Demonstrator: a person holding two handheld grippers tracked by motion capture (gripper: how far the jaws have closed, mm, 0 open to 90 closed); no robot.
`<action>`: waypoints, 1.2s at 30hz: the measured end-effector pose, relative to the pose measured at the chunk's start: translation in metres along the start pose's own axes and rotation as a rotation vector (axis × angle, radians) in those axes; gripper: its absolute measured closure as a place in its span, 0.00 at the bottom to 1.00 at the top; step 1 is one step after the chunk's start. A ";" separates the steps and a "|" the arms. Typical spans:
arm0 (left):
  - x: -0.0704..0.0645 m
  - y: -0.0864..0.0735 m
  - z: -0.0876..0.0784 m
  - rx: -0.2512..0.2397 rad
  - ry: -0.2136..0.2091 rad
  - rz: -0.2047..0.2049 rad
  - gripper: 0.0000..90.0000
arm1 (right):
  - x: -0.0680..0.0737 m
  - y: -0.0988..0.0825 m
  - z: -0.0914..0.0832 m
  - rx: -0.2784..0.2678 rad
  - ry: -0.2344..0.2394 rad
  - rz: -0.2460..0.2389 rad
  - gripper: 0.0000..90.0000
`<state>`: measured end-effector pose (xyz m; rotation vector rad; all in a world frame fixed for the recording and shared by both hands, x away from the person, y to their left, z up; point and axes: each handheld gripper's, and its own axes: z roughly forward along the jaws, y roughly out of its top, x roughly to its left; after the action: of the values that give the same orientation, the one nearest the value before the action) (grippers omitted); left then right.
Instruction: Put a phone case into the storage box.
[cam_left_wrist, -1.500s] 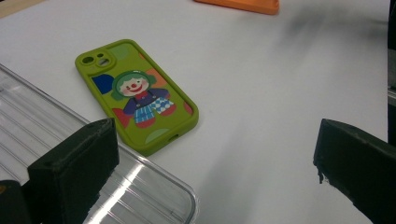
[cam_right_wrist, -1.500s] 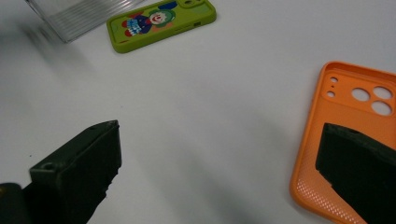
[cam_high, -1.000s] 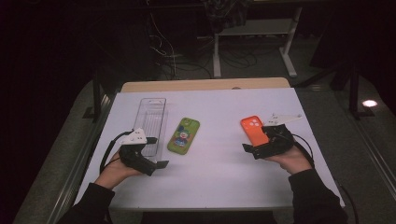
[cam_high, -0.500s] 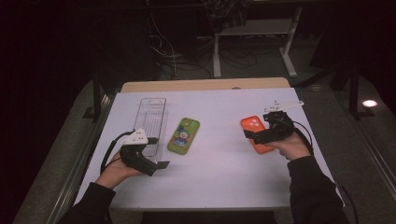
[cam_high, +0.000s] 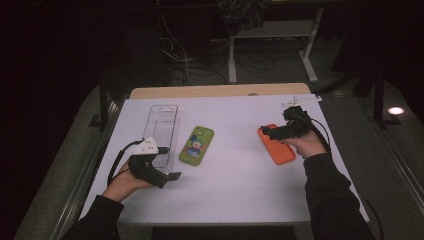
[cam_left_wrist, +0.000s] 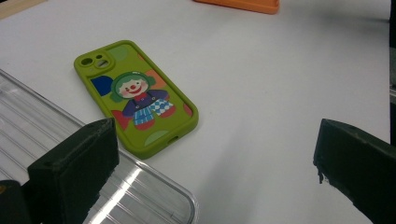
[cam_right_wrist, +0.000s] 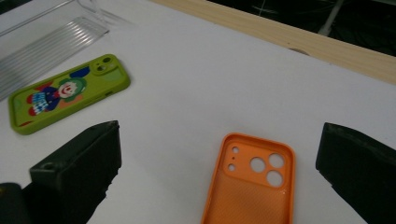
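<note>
A green phone case with a clown picture (cam_high: 196, 145) (cam_left_wrist: 136, 97) (cam_right_wrist: 65, 93) lies face down near the table's middle. An orange phone case (cam_high: 278, 147) (cam_right_wrist: 251, 180) lies hollow side up at the right. My right gripper (cam_high: 265, 131) (cam_right_wrist: 215, 175) hovers over the orange case's far end, open, jaws wide on either side of it. My left gripper (cam_high: 170, 176) (cam_left_wrist: 212, 172) rests open at the front left, beside the clear tray, with nothing between its jaws.
A clear ribbed plastic tray (cam_high: 161, 131) (cam_left_wrist: 56, 154) (cam_right_wrist: 44, 39) lies lengthwise at the left, beside the green case. The white table top (cam_high: 235, 180) ends in a wooden strip (cam_high: 220, 91) at the far edge. Dark floor, cables and a stand lie beyond.
My right gripper has moved forward and slightly up the table, from beside the orange case to over its far end. The left gripper has stayed put.
</note>
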<state>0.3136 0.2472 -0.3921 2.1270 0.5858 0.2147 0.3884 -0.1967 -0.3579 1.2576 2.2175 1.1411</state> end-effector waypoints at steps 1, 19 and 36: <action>0.000 0.000 0.000 0.000 0.000 0.000 0.00 | 0.000 0.001 0.001 0.008 -0.004 0.011 0.00; 0.000 0.000 0.000 -0.005 -0.008 0.000 0.00 | -0.028 0.020 0.018 0.027 -0.131 0.082 0.00; 0.000 0.000 0.000 0.003 -0.008 0.004 0.00 | -0.033 0.010 0.025 0.064 -0.160 0.111 0.00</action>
<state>0.3135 0.2474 -0.3921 2.1311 0.5783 0.2078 0.4273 -0.2096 -0.3685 1.4604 2.1045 0.9785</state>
